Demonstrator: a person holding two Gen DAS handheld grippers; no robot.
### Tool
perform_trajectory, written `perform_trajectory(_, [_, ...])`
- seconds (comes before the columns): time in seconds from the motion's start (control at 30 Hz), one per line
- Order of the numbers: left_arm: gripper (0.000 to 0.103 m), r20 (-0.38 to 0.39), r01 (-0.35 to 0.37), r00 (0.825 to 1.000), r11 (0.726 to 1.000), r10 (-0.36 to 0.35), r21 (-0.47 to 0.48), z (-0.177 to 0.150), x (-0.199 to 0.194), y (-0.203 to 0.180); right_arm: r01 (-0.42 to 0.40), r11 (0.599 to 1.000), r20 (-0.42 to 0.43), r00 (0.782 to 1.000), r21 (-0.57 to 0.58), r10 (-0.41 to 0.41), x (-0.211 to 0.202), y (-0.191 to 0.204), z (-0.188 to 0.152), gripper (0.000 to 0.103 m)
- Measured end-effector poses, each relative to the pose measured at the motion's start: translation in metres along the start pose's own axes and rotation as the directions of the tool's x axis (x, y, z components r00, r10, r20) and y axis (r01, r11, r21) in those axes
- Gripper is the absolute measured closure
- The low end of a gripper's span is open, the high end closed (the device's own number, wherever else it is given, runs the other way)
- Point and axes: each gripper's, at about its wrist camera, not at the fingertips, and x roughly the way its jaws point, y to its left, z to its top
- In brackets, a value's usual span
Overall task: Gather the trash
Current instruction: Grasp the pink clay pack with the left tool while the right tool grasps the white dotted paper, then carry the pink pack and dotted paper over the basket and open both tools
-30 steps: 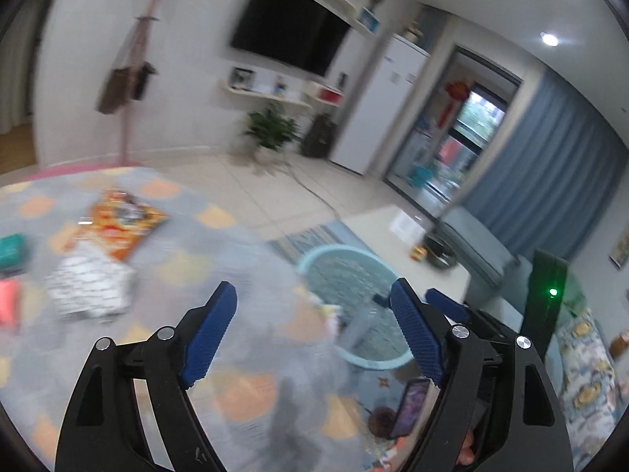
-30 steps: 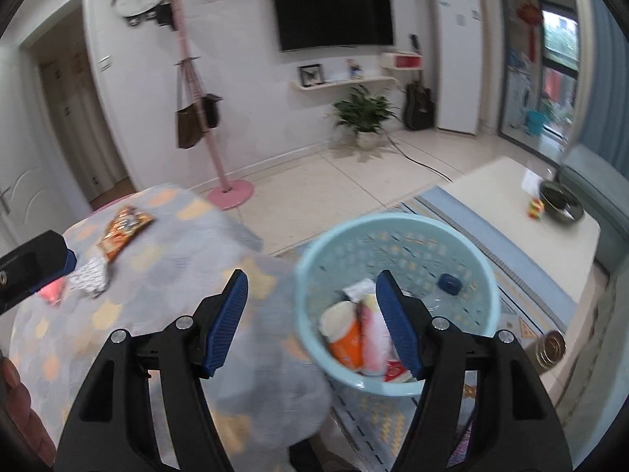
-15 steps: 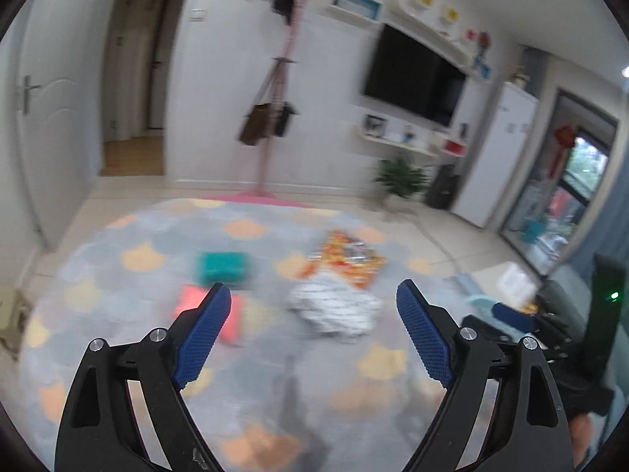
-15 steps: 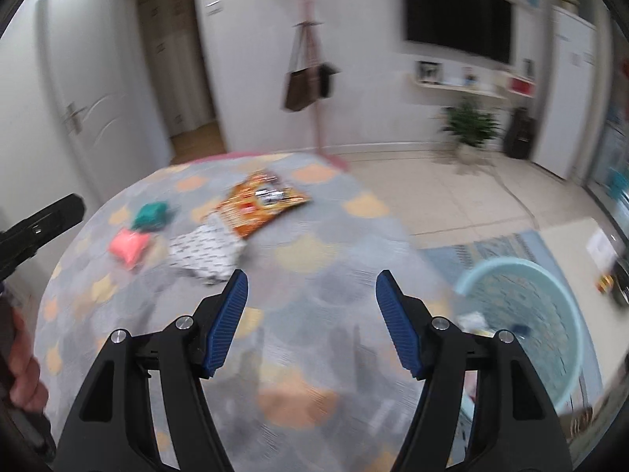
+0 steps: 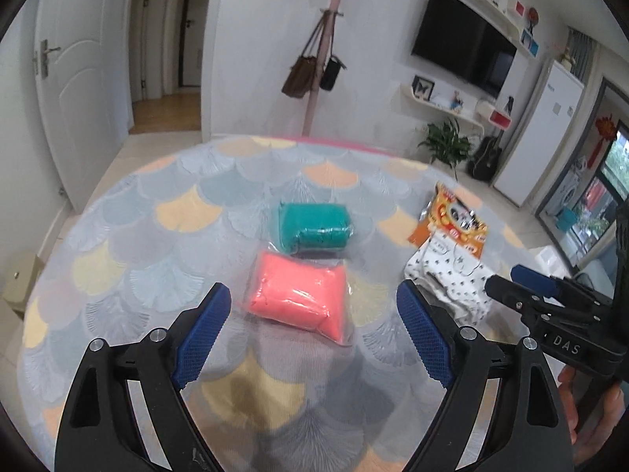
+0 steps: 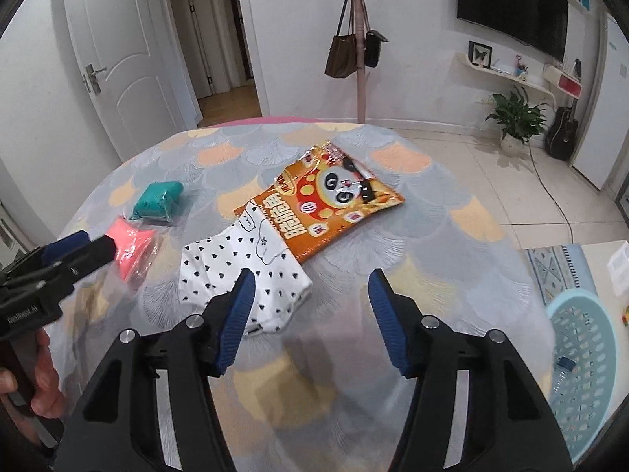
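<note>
On the round table lie a pink packet, a teal packet, an orange panda snack bag and a white black-dotted bag. My left gripper is open and empty, just short of the pink packet. My right gripper is open and empty, above the table just right of the white bag. The pale blue trash basket stands on the floor at the right with a bottle inside. The snack bag and white bag also show in the left wrist view.
A pink coat stand with hanging bags stands behind the table. A white door is at left, a TV on the far wall, a plant and a guitar by the wall. A low white table is beside the basket.
Both grippers have swung left from the basket to the table and moved closer to it. The left now faces the pink packet, the right the white bag.
</note>
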Motion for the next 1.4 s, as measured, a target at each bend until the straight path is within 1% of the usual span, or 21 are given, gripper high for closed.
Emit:
perform_trajectory(0.1, [0.019, -0.019, -0.021, 1.000, 1.000, 0.021, 0.002, -0.002, 0.010, -0.001, -0.002, 1.000, -0.003, 1.000, 0.004, 0.002, 0.007, 0.001, 0.002, 0.047])
perform_trajectory(0.2, [0.019, -0.022, -0.002, 1.000, 1.000, 0.001, -0.021, -0.005, 0.012, 0.000, -0.024, 1.000, -0.002, 1.000, 0.005, 0.024, 0.011, 0.003, 0.006, 0.047])
perform_trajectory(0.33, [0.020, -0.025, 0.000, 1.000, 1.000, -0.001, -0.018, -0.008, 0.014, -0.001, -0.010, 1.000, -0.042, 0.999, -0.026, 0.008, 0.021, 0.009, 0.009, 0.047])
perform_trajectory(0.37, [0.021, -0.023, -0.004, 1.000, 1.000, 0.003, -0.018, -0.008, 0.014, -0.002, -0.001, 0.999, -0.045, 0.999, -0.044, -0.001, 0.022, 0.012, 0.009, 0.050])
perform_trajectory(0.4, [0.025, -0.027, -0.014, 1.000, 1.000, 0.013, -0.023, -0.010, 0.014, -0.001, 0.001, 0.998, -0.047, 0.999, -0.061, -0.004, 0.023, 0.015, 0.009, 0.062])
perform_trajectory(0.43, [0.034, -0.033, -0.019, 0.999, 1.000, 0.018, -0.025, -0.009, 0.015, -0.002, 0.000, 0.997, -0.051, 0.999, -0.071, -0.004, 0.024, 0.018, 0.008, 0.068])
perform_trajectory(0.47, [0.037, -0.038, -0.024, 0.999, 0.999, 0.023, -0.022, -0.009, 0.016, -0.002, -0.001, 0.997, -0.056, 0.998, -0.084, -0.004, 0.025, 0.020, 0.008, 0.073])
perform_trajectory(0.5, [0.042, -0.033, -0.036, 0.999, 0.999, 0.036, -0.017, -0.010, 0.015, -0.003, -0.001, 0.996, -0.052, 0.999, -0.093, -0.004, 0.023, 0.022, 0.007, 0.082])
perform_trajectory(0.53, [0.048, -0.031, -0.036, 0.999, 0.999, 0.036, -0.012, -0.011, 0.015, -0.004, -0.008, 0.995, -0.051, 0.999, -0.099, 0.003, 0.022, 0.023, 0.006, 0.086])
perform_trajectory(0.6, [0.049, -0.029, -0.038, 0.999, 0.999, 0.038, 0.002, -0.012, 0.013, -0.006, -0.027, 0.993, -0.047, 0.999, -0.113, 0.022, 0.019, 0.025, 0.003, 0.095])
perform_trajectory(0.67, [0.050, -0.026, -0.046, 0.999, 0.999, 0.046, 0.011, -0.012, 0.012, -0.009, -0.056, 0.992, -0.035, 0.998, -0.117, 0.052, 0.014, 0.026, 0.002, 0.098])
perform_trajectory(0.73, [0.051, -0.017, -0.046, 0.999, 0.999, 0.047, 0.015, -0.011, 0.010, -0.010, -0.079, 0.989, -0.002, 0.997, -0.126, 0.079, 0.005, 0.026, 0.000, 0.100])
perform_trajectory(0.87, [0.051, 0.010, -0.010, 1.000, 0.999, 0.009, 0.037, -0.013, 0.001, -0.015, -0.083, 0.984, 0.056, 0.994, -0.158, 0.093, -0.015, 0.029, -0.008, 0.100])
perform_trajectory(1.0, [0.051, 0.028, 0.064, 0.997, 0.996, -0.066, 0.069, -0.022, -0.015, -0.029, -0.088, 0.979, 0.126, 0.986, -0.183, 0.112, -0.041, 0.028, -0.017, 0.100])
perform_trajectory(1.13, [0.051, 0.059, 0.128, 0.989, 0.984, -0.136, 0.120, -0.026, -0.034, -0.051, -0.041, 0.982, 0.187, 0.979, -0.185, 0.076, -0.068, 0.017, -0.024, 0.100])
perform_trajectory(1.23, [0.051, 0.079, 0.161, 0.981, 0.975, -0.175, 0.154, -0.024, -0.045, -0.069, -0.010, 0.985, 0.216, 0.975, -0.173, 0.048, -0.083, 0.011, -0.028, 0.100])
perform_trajectory(1.4, [0.051, 0.090, 0.207, 0.969, 0.953, -0.231, 0.223, -0.023, -0.057, -0.105, 0.043, 0.993, 0.267, 0.964, -0.114, -0.012, -0.111, -0.020, -0.036, 0.100])
